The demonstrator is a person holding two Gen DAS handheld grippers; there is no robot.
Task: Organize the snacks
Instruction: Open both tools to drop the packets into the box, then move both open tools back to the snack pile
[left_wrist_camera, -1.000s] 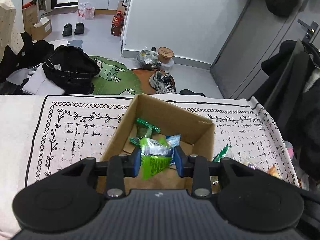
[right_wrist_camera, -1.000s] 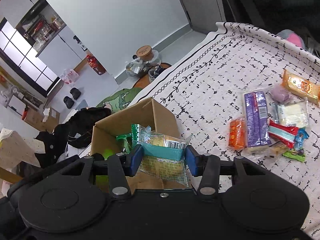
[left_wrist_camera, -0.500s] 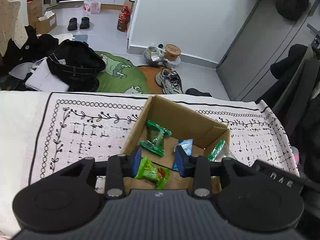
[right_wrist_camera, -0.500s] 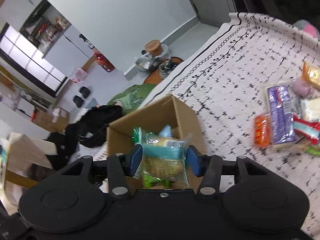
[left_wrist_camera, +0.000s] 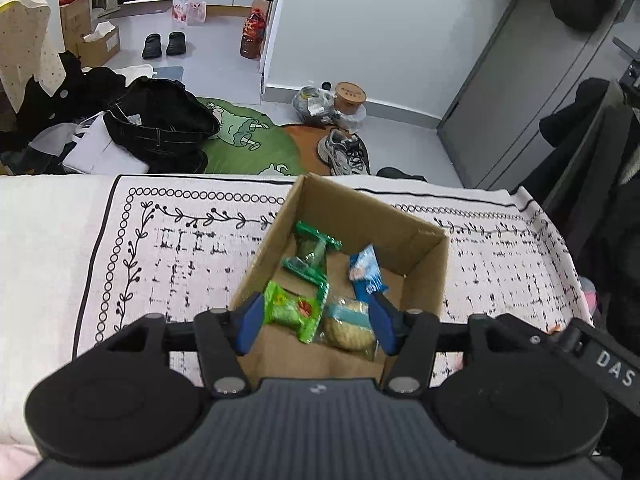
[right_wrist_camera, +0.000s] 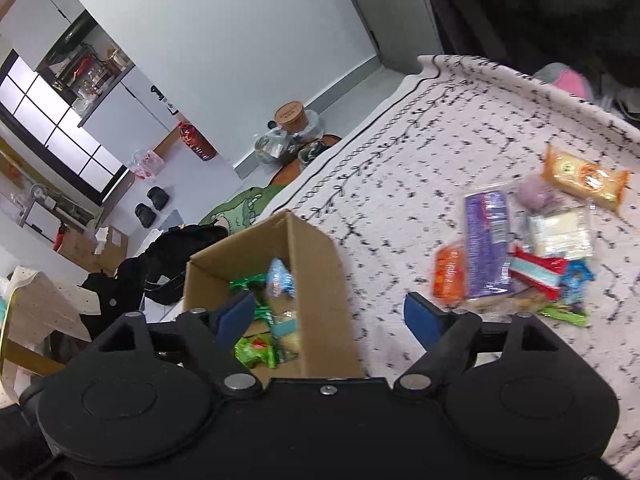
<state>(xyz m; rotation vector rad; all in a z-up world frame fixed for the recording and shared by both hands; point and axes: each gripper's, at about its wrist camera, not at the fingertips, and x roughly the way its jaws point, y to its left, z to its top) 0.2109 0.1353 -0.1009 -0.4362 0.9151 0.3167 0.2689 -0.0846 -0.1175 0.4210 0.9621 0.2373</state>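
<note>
Cardboard box (left_wrist_camera: 424, 264) holds crinkly packets beneath both spread tools.

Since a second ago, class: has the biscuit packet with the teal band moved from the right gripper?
Yes. The biscuit packet has dropped into the cardboard box, beside the green packet; the right gripper is open.

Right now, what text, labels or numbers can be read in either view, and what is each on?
"DAS": white letters on the right gripper, at the right edge of the left wrist view; cut off, maybe part of a longer word.
Snack wrappers in the box: print too small to read.
Snack pile on the cloth: blurred, unreadable.
Round lid on the floor: has a mark, too small to read.
</note>
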